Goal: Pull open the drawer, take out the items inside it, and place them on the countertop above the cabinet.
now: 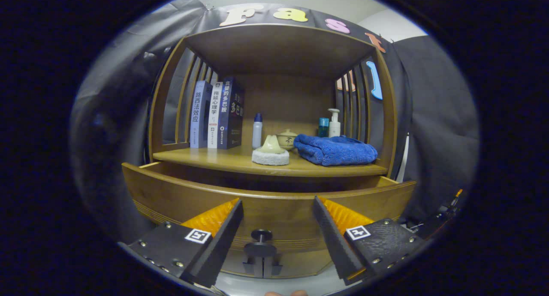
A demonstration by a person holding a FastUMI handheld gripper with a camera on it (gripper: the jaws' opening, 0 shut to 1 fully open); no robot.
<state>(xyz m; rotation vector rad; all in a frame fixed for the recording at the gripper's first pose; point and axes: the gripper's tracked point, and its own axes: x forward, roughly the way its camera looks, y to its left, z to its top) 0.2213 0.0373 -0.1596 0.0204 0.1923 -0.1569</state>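
Observation:
The wooden drawer [171, 197] stands pulled out from the cabinet, its curved front just ahead of my fingers. Its dark round knob [261, 235] sits low between them, untouched. My gripper [278, 203] is open, with nothing between its fingers. The drawer's inside is hidden behind its front panel. On the countertop [223, 159] above lie a folded blue towel [335, 150] at the right and a small pale brush on a white pad [270, 152] in the middle.
Three upright books [216, 116] stand at the countertop's left. A white spray bottle [257, 131], a lidded ceramic jar [286, 138], a teal cup [323, 127] and a pump bottle [334, 123] line the back. Slatted side walls and a shelf roof enclose the countertop.

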